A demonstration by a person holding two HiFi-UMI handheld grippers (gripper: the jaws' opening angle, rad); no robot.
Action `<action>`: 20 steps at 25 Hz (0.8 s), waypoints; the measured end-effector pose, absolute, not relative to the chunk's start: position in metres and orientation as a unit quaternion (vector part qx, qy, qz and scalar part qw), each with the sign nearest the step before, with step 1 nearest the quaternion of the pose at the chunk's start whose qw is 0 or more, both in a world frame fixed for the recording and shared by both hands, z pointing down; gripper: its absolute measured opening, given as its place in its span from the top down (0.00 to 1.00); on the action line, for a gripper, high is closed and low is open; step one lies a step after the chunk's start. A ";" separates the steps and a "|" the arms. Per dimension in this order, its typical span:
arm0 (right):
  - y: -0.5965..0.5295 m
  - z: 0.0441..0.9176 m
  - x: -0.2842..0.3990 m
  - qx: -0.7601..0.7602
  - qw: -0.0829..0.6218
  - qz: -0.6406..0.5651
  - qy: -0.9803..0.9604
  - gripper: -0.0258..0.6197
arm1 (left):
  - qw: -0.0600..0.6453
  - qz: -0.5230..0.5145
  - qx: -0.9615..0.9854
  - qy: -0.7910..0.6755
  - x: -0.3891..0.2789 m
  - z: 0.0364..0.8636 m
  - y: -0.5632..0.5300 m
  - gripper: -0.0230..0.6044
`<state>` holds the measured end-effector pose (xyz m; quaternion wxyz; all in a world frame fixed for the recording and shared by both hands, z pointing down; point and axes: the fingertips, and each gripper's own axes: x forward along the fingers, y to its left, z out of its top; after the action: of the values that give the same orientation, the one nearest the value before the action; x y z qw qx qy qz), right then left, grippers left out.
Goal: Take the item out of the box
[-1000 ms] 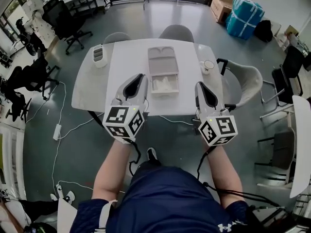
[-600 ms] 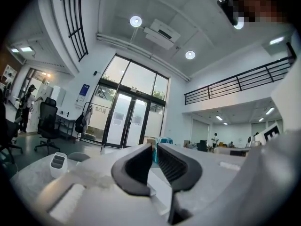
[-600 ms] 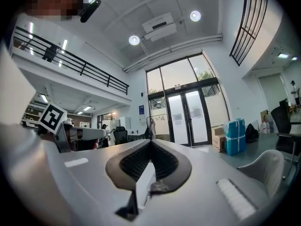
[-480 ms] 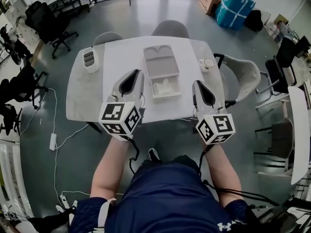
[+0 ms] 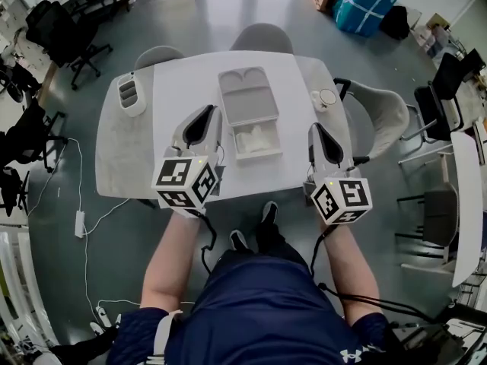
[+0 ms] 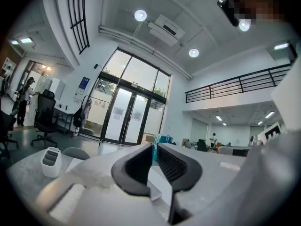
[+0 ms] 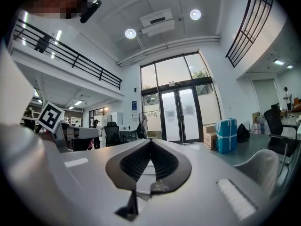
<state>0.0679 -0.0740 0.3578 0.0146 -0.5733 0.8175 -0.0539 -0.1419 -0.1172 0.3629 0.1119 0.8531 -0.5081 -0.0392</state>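
The left gripper (image 6: 154, 150) has its ribbed black jaws a narrow slit apart, with nothing between them; a blue wrapped bundle (image 6: 162, 138) far across the room shows just past their tips. The right gripper (image 7: 150, 143) has its jaw tips pressed together, and it too holds nothing.

In the head view the left gripper (image 5: 206, 112) and the right gripper (image 5: 315, 130) hang over the near part of the white table (image 5: 190, 82), neither touching anything on it. Between the two pairs of jaws lies the open grey box (image 5: 247, 101). Its tray sits just right of the left jaws and left of the right jaws, and its lid lies flat beyond it. The white item (image 5: 257, 137) rests inside the tray.

Farther out, a white desk organiser (image 5: 129, 93) stands ahead and left of the left jaws. A small round white object (image 5: 327, 97) sits ahead of the right jaws, and a grey chair (image 5: 380, 124) stands to their right.
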 end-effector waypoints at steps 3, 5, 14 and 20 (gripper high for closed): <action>-0.095 0.360 0.073 -0.573 0.021 -0.064 0.817 0.96 | 0.107 -0.034 0.851 -0.514 -0.143 0.361 -0.130 0.90; -0.111 0.360 0.072 -0.566 0.023 -0.068 0.821 0.96 | 0.103 -0.030 0.847 -0.521 -0.144 0.360 -0.141 0.90; -0.180 0.363 0.082 -0.528 0.026 -0.084 0.845 0.96 | 0.095 -0.018 0.828 -0.552 -0.130 0.355 -0.193 0.90; -0.215 0.365 0.093 -0.510 0.029 -0.092 0.855 0.96 | 0.089 -0.009 0.819 -0.567 -0.117 0.355 -0.219 0.90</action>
<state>0.0926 -0.2152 0.3655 0.0288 -0.5100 0.8547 -0.0923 -0.1175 -0.2190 0.3549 0.0890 0.8192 -0.5666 -0.0091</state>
